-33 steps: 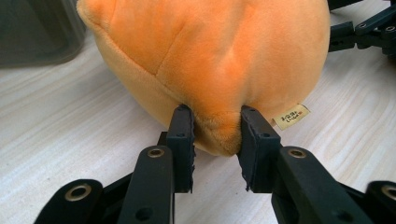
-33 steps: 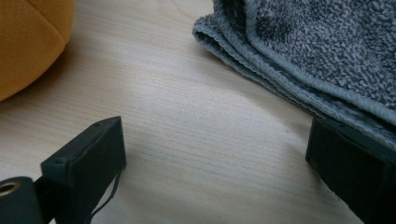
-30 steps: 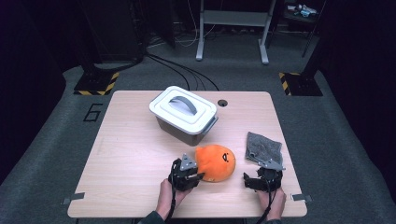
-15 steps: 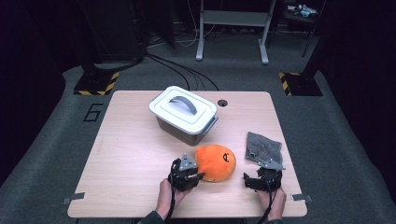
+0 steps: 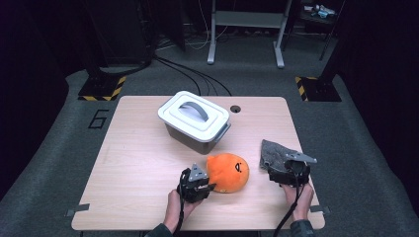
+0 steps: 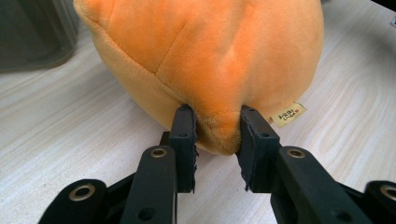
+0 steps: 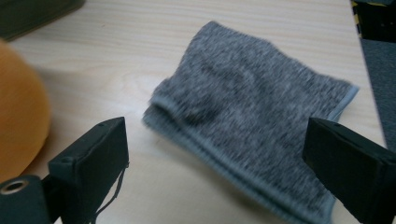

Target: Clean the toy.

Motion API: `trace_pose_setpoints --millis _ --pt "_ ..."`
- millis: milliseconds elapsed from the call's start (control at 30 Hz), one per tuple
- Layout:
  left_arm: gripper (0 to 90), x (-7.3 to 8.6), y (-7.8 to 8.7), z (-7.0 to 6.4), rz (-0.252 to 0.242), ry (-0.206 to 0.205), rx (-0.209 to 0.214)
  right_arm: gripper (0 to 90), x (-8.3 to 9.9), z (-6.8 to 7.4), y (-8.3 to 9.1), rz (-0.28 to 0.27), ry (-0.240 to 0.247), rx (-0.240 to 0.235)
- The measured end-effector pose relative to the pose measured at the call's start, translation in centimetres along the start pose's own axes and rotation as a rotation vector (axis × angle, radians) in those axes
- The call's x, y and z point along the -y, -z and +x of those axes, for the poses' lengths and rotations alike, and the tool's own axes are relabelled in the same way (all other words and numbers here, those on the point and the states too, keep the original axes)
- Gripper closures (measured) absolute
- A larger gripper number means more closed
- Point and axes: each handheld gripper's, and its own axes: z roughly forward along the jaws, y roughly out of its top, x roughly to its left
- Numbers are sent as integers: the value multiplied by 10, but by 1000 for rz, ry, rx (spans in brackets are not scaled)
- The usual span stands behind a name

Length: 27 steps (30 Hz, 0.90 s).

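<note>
A light wooden table (image 5: 143,163) stands on grey carpet (image 5: 59,133) in a dark room.

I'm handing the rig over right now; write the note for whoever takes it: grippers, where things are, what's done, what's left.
Left gripper: shut on a pinch of fabric low on the orange plush toy, which sits on the table.
Right gripper: open, jaws wide apart, aimed at the grey cloth but not touching it; the cloth lies flat near the table's right edge.
Grey bin: behind the toy, white lid on.
Done: the toy is gripped.
Left, as a guess: lift the toy, grip the cloth; if they go in the bin, the lid must come off first.
</note>
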Motion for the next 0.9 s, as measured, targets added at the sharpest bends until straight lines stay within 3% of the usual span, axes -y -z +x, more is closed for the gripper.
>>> trace_pose_setpoints --millis 300,467,567,633,733,833,900 --pt "698 0 0 3 -3 -2 22 65 -29 -16 -39 91 -41 37" --pt "698 -2 1 4 4 -4 34 98 -30 -19 -58 142 -35 60" --pt "701 1 0 3 2 -5 41 153 -25 -20 -63 168 -60 45" --pt "701 0 1 3 5 -6 42 219 -22 -22 -66 183 -70 37" --pt "702 1 0 3 -6 -2 40 305 -18 -22 -67 177 -70 60" --pt "704 2 0 3 -17 22 50 469 -15 -22 -64 143 -76 71" --pt "706 1 1 4 -8 16 44 582 -13 -25 -62 131 -76 73"
